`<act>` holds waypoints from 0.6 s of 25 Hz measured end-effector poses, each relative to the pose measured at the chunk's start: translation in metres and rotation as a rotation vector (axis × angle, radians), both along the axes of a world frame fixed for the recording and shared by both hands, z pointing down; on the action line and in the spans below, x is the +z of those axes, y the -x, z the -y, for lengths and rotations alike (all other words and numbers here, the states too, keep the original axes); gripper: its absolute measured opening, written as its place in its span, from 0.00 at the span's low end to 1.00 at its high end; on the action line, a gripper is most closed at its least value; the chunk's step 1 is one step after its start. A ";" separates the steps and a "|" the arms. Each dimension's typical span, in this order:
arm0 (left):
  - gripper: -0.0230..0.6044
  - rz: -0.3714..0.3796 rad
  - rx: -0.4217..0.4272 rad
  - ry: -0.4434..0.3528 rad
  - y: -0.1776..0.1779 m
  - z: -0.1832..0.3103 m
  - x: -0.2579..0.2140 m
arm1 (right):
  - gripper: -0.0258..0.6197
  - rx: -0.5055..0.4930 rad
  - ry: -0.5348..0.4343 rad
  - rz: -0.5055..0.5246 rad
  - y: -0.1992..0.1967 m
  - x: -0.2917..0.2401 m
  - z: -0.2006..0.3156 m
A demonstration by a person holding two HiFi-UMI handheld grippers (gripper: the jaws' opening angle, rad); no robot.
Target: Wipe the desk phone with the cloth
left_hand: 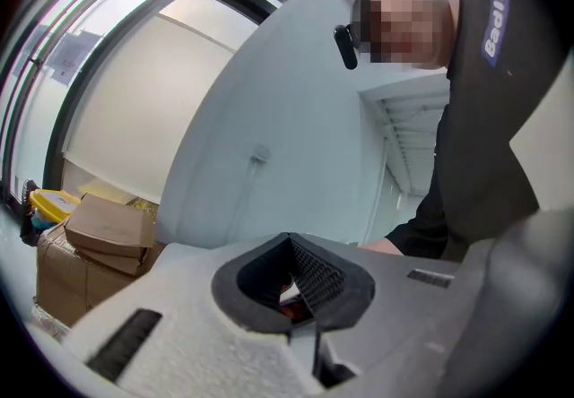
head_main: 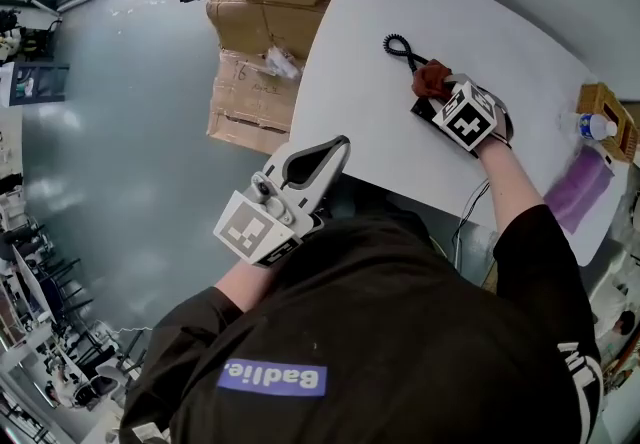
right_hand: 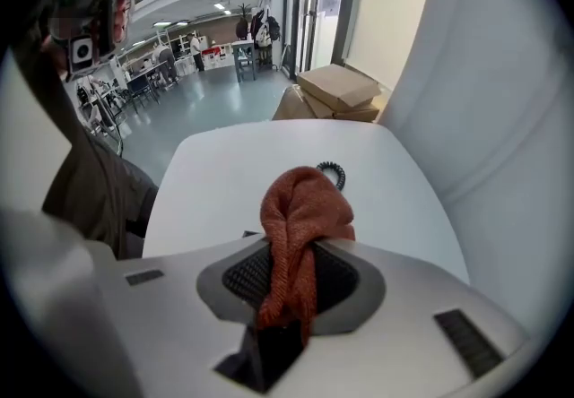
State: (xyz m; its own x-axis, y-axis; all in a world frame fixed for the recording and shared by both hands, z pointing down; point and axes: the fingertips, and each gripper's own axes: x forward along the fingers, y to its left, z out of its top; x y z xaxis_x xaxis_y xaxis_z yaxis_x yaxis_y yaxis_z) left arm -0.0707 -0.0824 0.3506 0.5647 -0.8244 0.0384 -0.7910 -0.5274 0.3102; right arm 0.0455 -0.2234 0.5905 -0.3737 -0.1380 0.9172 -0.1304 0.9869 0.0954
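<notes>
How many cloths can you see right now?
1. The red cloth is clamped in the right gripper, over the desk phone on the white table. More could be hidden behind the person.

Desk phone (head_main: 428, 112) on table (head_main: 370, 102); boxes (head_main: 262, 22) left; bottle (head_main: 596, 126) right.

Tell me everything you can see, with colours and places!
table: 1, white, before the person
desk phone: 1, black, on table, mostly hidden under right claw
cord: 1, black, coiled, on table beyond desk phone
cloth: 1, reddish-brown, pinched in right claw
cardboard boxes: several, brown, stacked left of table
bottle: 1, clear, blue cap, table's right end
left claw: 1, white, shut, empty, off the table
right claw: 1, white, shut on cloth, above desk phone
</notes>
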 end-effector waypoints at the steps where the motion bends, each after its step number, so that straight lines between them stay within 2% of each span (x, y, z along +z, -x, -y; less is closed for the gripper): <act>1: 0.05 -0.005 0.020 -0.009 0.000 -0.002 -0.002 | 0.18 0.016 -0.010 0.016 0.001 -0.009 -0.008; 7: 0.05 0.019 0.164 -0.004 0.007 -0.030 -0.003 | 0.18 0.105 -0.048 0.177 0.028 -0.080 -0.094; 10: 0.05 0.044 0.258 -0.006 0.015 -0.050 -0.001 | 0.18 0.166 -0.088 0.216 0.040 -0.109 -0.146; 13: 0.05 0.049 0.373 -0.035 0.016 -0.073 -0.007 | 0.18 0.273 -0.132 0.255 0.047 -0.134 -0.193; 15: 0.05 0.043 0.439 -0.050 0.018 -0.089 -0.012 | 0.18 0.363 -0.141 0.320 0.055 -0.150 -0.220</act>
